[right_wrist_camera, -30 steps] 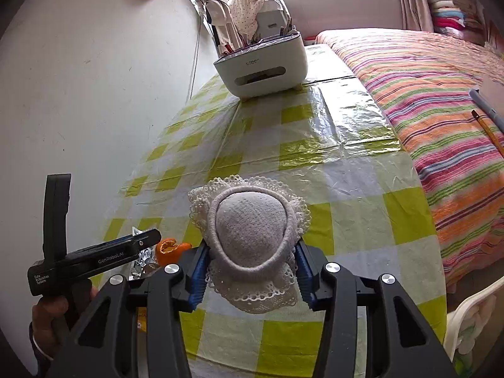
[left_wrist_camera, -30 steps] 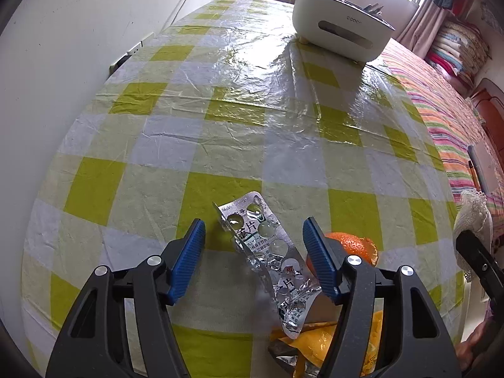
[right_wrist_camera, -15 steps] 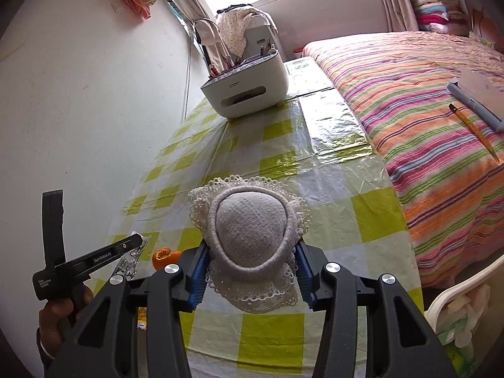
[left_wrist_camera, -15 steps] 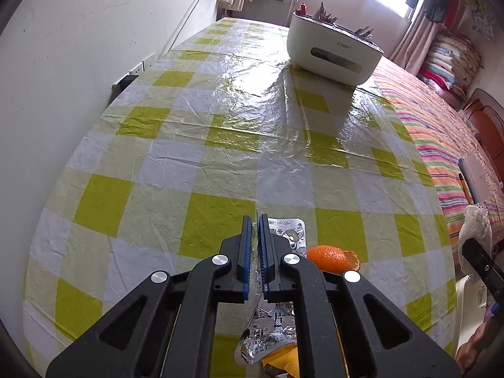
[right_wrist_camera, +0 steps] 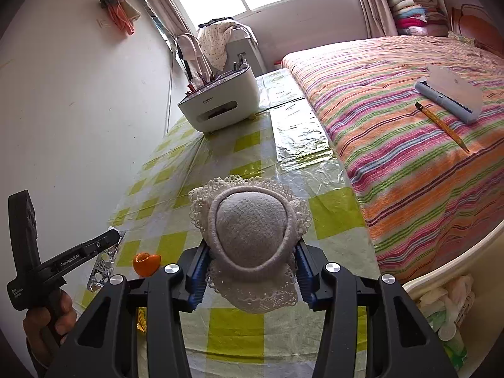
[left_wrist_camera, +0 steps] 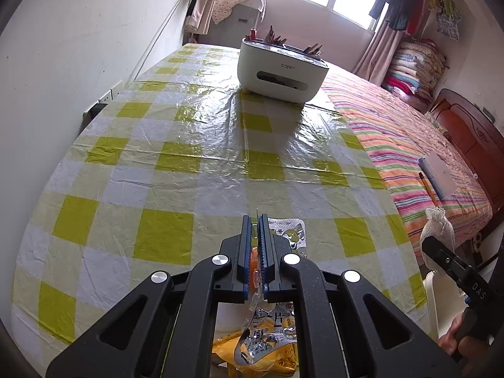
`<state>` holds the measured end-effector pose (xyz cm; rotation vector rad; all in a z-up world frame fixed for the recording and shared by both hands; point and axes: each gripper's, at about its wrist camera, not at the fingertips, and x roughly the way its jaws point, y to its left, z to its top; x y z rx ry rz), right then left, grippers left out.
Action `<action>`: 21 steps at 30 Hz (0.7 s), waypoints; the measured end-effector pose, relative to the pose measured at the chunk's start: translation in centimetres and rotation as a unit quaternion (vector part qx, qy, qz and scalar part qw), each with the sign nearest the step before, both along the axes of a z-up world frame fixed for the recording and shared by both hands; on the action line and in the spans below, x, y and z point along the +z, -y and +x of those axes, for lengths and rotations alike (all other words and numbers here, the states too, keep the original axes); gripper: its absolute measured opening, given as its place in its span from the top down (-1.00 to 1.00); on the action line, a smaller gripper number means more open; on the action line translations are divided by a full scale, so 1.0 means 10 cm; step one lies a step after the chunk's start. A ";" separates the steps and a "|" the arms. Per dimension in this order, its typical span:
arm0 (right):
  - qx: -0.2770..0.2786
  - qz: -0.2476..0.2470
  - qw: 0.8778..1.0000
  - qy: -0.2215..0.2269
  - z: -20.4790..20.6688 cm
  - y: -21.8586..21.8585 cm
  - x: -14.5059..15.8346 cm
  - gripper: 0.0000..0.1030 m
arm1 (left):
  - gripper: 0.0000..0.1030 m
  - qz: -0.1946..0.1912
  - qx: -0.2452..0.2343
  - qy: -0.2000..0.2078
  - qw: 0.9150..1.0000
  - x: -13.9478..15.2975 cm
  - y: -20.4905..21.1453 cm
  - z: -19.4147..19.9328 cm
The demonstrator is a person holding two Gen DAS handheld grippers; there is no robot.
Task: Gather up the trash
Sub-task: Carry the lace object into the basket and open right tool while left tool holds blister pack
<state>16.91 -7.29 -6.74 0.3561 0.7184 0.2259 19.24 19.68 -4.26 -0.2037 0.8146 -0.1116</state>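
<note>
- While your left gripper (left_wrist_camera: pixel 255 245) clenched its jaws on the foil blister pack (left_wrist_camera: pixel 288 230), lifting it as trash off the tabletop (left_wrist_camera: pixel 189 145), bottom centre.
- Your right gripper (right_wrist_camera: pixel 249 271) gripped the lace-trimmed cap (right_wrist_camera: pixel 252 230), mid-frame.

Yellow-and-white checked tablecloth (left_wrist_camera: pixel 201 163)

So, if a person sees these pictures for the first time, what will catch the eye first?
Probably the round grey lace-edged cushion clamped in the right gripper, filling the near centre. Next, the left gripper shut on a silver blister pack above the yellow-checked table, beside an orange peel.
</note>
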 end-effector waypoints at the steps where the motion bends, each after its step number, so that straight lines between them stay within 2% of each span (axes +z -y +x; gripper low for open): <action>1: -0.002 -0.001 1.000 0.001 -0.02 0.01 0.00 0.12 | 0.91 -0.001 -0.004 0.003 1.000 0.02 0.03 -0.02; 21: -0.048 -0.020 0.999 0.014 -0.37 0.28 0.02 0.12 | 0.91 -0.010 -0.104 0.029 0.994 0.10 0.71 -0.32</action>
